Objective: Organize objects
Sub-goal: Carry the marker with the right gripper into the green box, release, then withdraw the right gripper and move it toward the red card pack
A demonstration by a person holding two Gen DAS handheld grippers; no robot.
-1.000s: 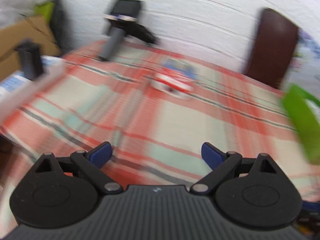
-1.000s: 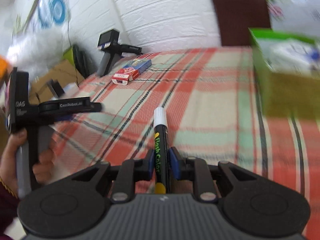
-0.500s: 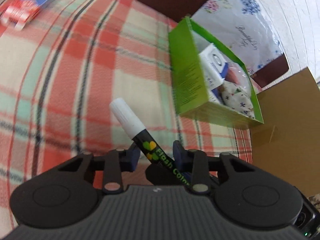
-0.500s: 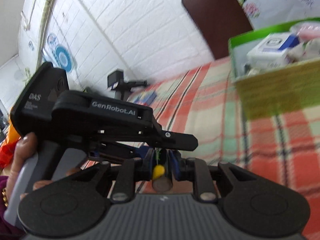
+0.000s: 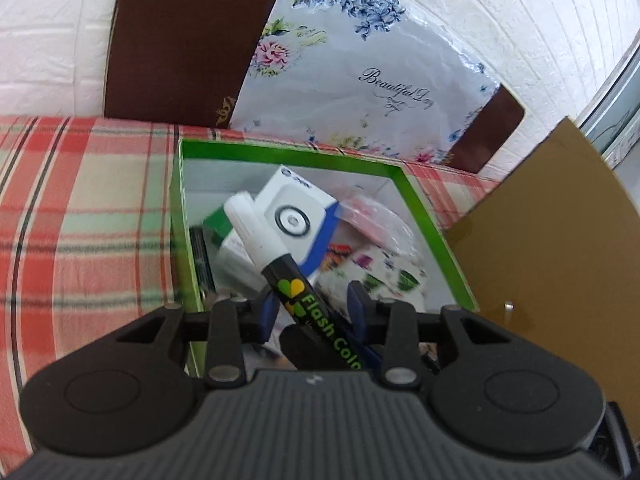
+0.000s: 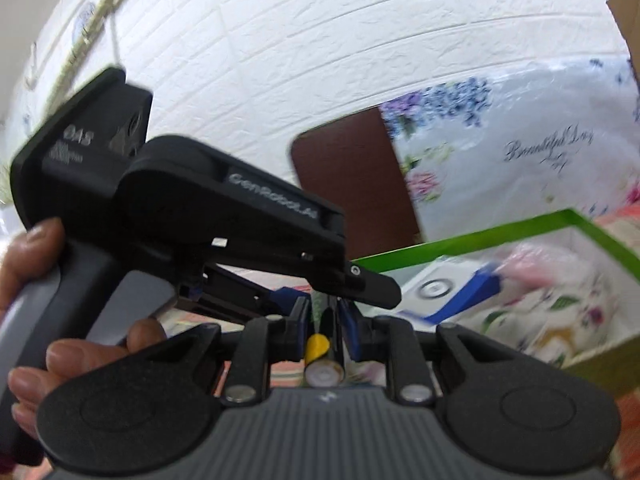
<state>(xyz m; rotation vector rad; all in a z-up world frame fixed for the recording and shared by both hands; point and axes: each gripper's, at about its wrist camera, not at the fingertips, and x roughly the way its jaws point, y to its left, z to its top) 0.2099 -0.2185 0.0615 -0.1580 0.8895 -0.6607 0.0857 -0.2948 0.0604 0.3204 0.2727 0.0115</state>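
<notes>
A black "Flash Color" marker (image 5: 280, 264) with a white cap points up and left over the green box (image 5: 436, 236). My right gripper (image 6: 325, 322) is shut on the marker (image 6: 323, 364), seen end-on with its yellow band. My left gripper (image 5: 314, 308) straddles the same marker with its blue pads (image 5: 267, 312) a little apart from it on both sides, so it looks open. The left gripper's body (image 6: 224, 220) fills the left of the right wrist view, held by a hand. The box holds a white and blue carton (image 5: 296, 216) and floral packets.
The box stands on a red plaid tablecloth (image 5: 80, 220) near the table's back edge. A brown chair back (image 5: 180, 40) and a floral plastic bag (image 5: 360, 80) stand behind it. A brown cardboard sheet (image 5: 560, 240) leans at the right.
Both grippers moved with the marker from over the tablecloth to above the green box. The left gripper, wide open a second ago, has come in around the marker.
</notes>
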